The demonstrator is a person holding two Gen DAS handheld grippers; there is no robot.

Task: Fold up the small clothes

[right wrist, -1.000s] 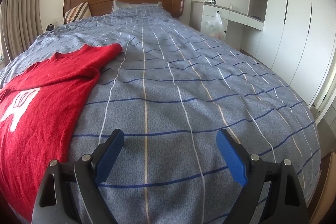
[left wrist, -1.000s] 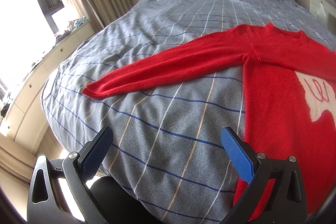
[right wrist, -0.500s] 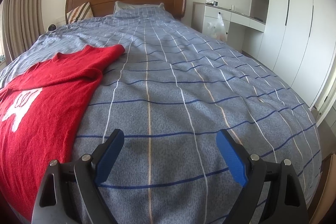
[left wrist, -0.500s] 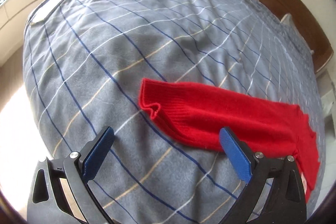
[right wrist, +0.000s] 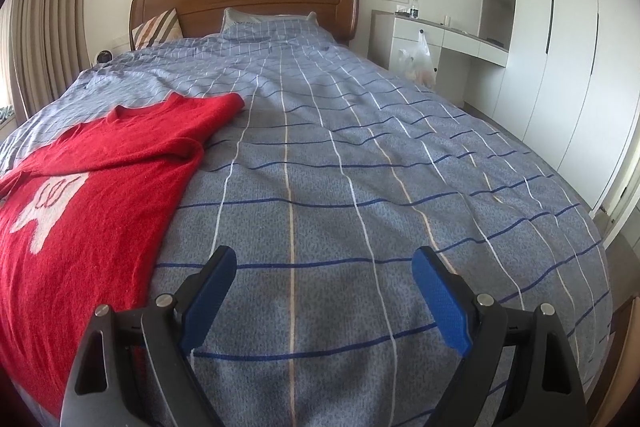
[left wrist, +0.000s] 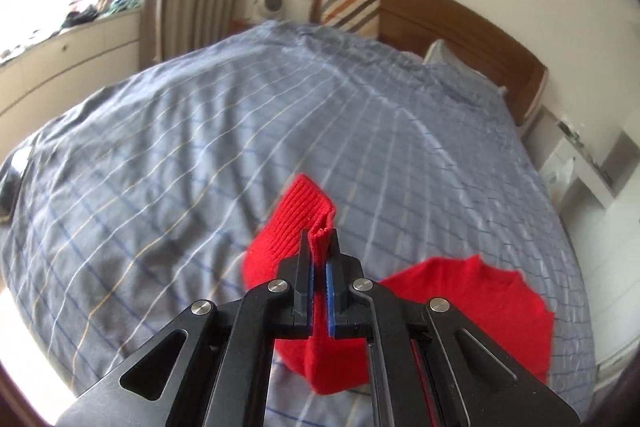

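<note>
Left gripper (left wrist: 320,247) tilts downward, clamped on the red sweater's (right wrist: 92,195) cuff (left wrist: 308,215), lifted above the bed (right wrist: 360,155). Right gripper (right wrist: 324,291) tilts downward, jaws wide and empty; sweater lies at near left.

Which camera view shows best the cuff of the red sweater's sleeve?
The left wrist view. There the ribbed cuff stands close up, pinched between the shut jaws of the left gripper. The right wrist view shows only the sweater lying on the bed; this cuff is outside it.
</note>
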